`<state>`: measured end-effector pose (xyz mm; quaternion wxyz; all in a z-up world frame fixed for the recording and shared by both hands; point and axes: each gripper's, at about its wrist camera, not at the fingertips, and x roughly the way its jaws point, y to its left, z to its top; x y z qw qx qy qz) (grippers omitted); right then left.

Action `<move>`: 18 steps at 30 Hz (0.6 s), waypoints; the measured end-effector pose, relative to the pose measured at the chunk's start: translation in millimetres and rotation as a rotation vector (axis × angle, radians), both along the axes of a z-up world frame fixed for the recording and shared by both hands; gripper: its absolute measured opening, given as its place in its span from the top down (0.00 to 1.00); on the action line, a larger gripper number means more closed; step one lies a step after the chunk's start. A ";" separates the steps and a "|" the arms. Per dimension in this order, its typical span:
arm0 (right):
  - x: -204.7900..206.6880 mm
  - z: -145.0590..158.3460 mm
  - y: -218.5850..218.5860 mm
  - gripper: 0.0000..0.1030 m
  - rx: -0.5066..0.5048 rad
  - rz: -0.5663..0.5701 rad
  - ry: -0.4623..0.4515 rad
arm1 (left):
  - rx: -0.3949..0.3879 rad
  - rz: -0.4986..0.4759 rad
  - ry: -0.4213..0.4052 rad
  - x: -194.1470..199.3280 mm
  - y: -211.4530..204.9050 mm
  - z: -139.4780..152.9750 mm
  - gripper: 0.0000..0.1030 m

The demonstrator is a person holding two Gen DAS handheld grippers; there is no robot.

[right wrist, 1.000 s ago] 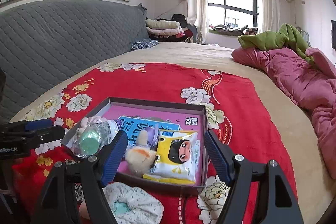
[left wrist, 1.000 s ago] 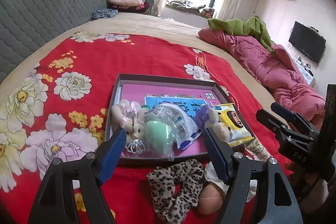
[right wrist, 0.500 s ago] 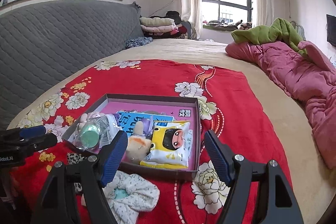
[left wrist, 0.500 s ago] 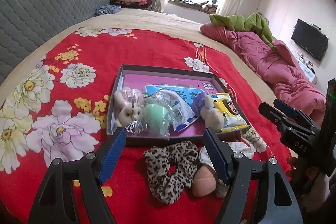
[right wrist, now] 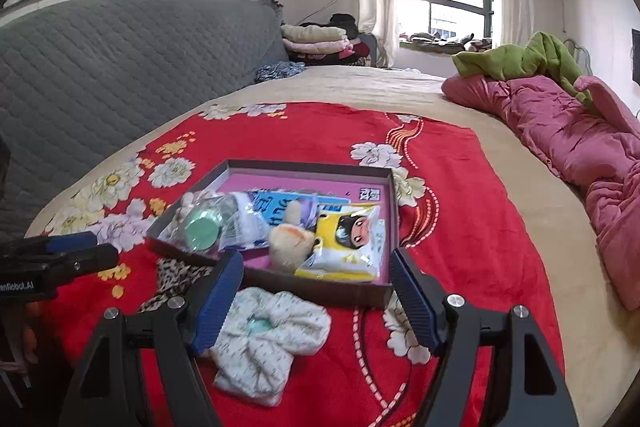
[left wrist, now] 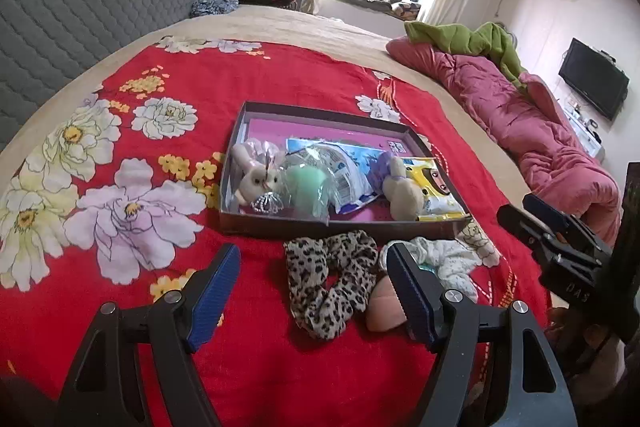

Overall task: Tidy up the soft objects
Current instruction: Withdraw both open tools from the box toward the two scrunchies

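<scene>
Both tongs wide open, empty: left tongs (left wrist: 312, 291), right tongs (right wrist: 316, 297). Leopard scrunchie (left wrist: 332, 279) sits lower centre, just outside the tray's (left wrist: 336, 229) near wall; white scrunchie (right wrist: 268, 339) lower centre of the right view. Pinch the bunched fabric, lift clear over the wall. Open room at the tray's upper pink area.

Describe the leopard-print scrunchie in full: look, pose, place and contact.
The leopard-print scrunchie is a soft ring of gathered fabric, tan with dark brown spots, puckered into folds around a small centre hole. It lies flat on the red floral blanket, just in front of the tray's near wall and outside it. Its right side sits against a peach-coloured soft object, close to the white scrunchie. Neither gripper touches it.
</scene>
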<state>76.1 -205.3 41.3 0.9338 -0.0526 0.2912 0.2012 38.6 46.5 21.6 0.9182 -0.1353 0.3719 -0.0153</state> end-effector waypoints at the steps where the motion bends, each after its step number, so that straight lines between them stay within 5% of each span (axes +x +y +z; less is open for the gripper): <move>1: -2.7 -0.2 1.0 0.28 -0.003 0.003 -0.001 | -0.003 -0.001 0.002 -2.6 -0.3 0.6 0.26; 18: -36.0 2.0 1.7 0.28 0.004 0.030 0.044 | 0.012 -0.005 0.063 -34.2 -16.2 1.1 0.26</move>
